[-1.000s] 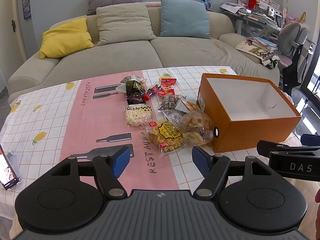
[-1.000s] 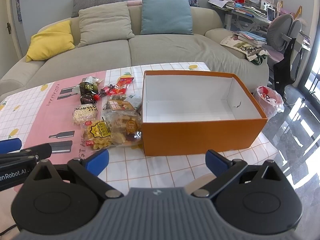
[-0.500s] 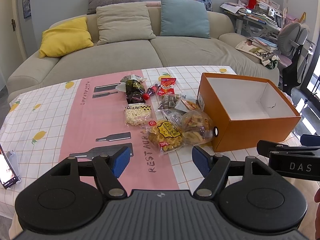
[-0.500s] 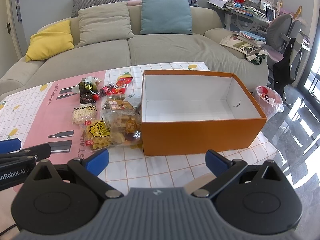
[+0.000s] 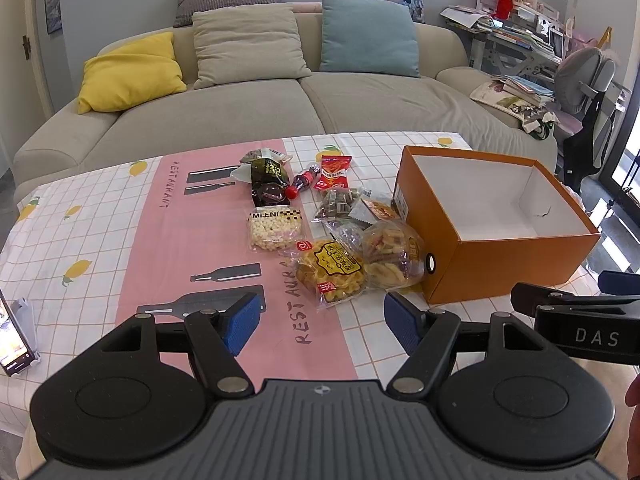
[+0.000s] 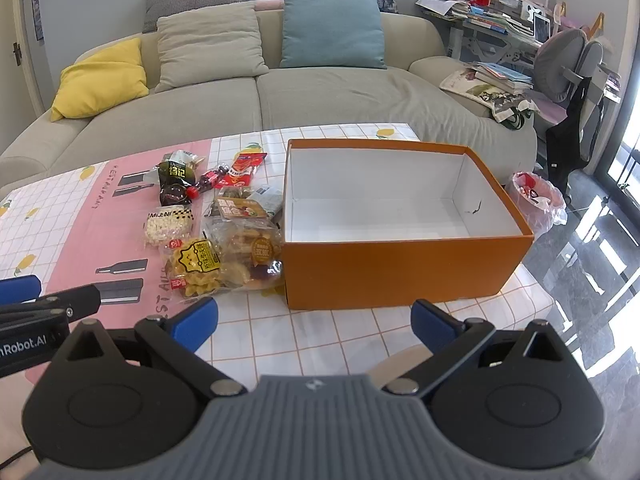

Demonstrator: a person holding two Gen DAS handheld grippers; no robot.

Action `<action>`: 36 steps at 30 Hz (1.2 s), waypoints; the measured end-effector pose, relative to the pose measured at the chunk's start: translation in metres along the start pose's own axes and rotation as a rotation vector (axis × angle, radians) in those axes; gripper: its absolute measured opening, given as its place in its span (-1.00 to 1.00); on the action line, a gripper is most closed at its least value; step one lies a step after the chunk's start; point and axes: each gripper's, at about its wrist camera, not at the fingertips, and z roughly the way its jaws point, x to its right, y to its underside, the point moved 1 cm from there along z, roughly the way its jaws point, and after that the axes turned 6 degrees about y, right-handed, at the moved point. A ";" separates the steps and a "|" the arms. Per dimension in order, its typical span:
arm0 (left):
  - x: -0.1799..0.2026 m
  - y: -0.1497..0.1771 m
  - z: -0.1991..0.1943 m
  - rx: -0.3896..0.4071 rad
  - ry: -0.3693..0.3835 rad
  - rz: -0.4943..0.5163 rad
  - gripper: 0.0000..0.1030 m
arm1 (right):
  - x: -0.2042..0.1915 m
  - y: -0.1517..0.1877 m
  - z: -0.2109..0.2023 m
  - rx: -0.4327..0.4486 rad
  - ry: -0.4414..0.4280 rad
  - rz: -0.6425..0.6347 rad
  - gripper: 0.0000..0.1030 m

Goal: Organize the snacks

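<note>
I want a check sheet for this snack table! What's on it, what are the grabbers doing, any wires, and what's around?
Surface: table under a lemon-check and pink cloth.
Job's things: orange box, open, nothing in it; snack bags and a mini cola bottle piled left of it.
Clutter: phone on a stand at the table's left edge.
Grippers: left gripper and right gripper both open, holding nothing.
Cables: nothing seen.
Surroundings: sofa with cushions, messy desk, pink bin bag.

Beige sofa (image 5: 280,120) — yellow cushion (image 5: 128,72), teal cushion (image 5: 368,36) — cluttered desk (image 5: 516,36).
</note>
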 end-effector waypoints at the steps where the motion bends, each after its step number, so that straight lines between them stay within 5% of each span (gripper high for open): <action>1: -0.002 0.001 0.000 0.000 0.001 -0.002 0.62 | 0.000 0.000 0.000 -0.001 0.000 0.000 0.94; 8: -0.004 0.002 0.001 0.003 0.023 -0.014 0.57 | 0.000 0.001 0.000 0.022 -0.006 0.007 0.94; 16: -0.018 0.001 0.012 -0.014 0.081 -0.112 0.50 | 0.004 0.009 0.009 0.112 -0.116 0.049 0.93; 20: -0.023 0.002 0.023 -0.035 0.097 -0.141 0.31 | -0.005 0.008 0.018 0.110 -0.133 0.016 0.64; 26: -0.026 -0.004 0.040 -0.043 0.117 -0.147 0.29 | -0.025 0.011 0.041 0.052 -0.159 -0.082 0.12; 36: -0.045 -0.019 0.085 -0.129 0.106 -0.148 0.25 | -0.069 -0.002 0.079 0.122 -0.175 -0.269 -0.16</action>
